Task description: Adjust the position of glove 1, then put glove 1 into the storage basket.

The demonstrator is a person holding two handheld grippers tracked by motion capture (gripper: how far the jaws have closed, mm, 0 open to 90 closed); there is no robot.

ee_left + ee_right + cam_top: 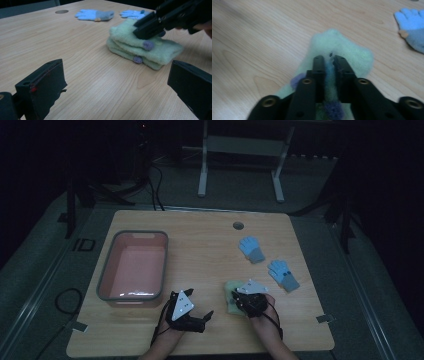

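- Since the right tool sits on top of the folded green gloves, we read the work in hand as lifting that pair off the counter, probably toward the pink bin.
- We see the green gloves lying near the counter's front edge, right of its middle, stacked one on the other, with small purple dots along the side that faces the left tool.
- In the right gripper view, the right tool's jaws stand close together with a ridge of green fleece pinched between them; we take it as gripping the gloves, though lightly.
- The left tool rests beside it, toward the front-left, jaws wide apart and holding nothing, pointing across the counter at the gloves.
- The relation that matters: the bin stands toward the counter's left edge, well apart from the gloves, with the left tool between them.
- So we judge the right tool the nearer and already engaged; the carry would run leftward over the left tool.
- Two blue gloves lie nearer the right edge, apart from all this.
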